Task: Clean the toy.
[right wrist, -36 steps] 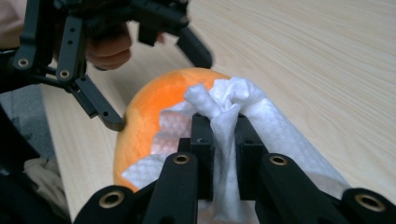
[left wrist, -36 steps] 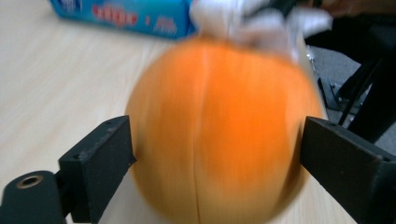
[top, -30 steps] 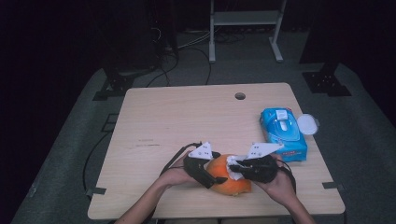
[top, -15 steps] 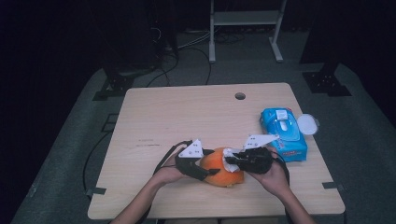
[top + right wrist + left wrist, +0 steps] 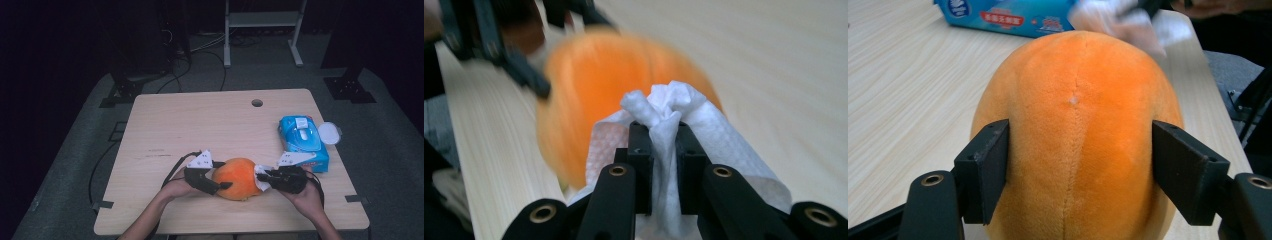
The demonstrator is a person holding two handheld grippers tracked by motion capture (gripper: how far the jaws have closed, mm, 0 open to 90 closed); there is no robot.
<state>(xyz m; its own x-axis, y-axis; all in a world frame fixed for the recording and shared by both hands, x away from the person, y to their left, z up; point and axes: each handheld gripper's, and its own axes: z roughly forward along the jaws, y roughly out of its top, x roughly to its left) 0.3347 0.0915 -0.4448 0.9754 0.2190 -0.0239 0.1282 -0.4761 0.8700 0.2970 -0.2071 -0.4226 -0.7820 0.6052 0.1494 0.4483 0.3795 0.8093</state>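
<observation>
Left gripper [image 5: 220, 181], lower centre of the high view: jaws part-way spread, clamped on either flank of the orange plush fruit [image 5: 239, 177]; jaws just now opening a touch, fruit between them all the while. Seen along its own jaws [image 5: 1080, 172]: black pads pressed into the fuzzy sides, a seam running up the middle of the fruit [image 5: 1075, 125].

Right gripper [image 5: 263, 176], just right of the fruit in the high view: jaws pressed nearly together, pinching a crumpled white wipe [image 5: 260, 176] against the fruit's right side. Along its own jaws [image 5: 659, 145]: wipe [image 5: 664, 117] bunched up between the pads and spilling out to both sides, blurred orange fruit [image 5: 589, 85] just behind it.

Hands and forearms entering from the bottom edge of the high view, a cable looping off the left gripper.

Fruit resting on a pale wooden table [image 5: 200, 125], near the lower edge. Right of centre, near the table's right edge: blue pack of wipes [image 5: 302, 142], its round white lid [image 5: 329, 133] flipped open. Small round hole [image 5: 257, 103] near the table's upper edge.

Beyond the table: grey carpet, cables on the floor, a white frame at the top centre, dark surroundings.
</observation>
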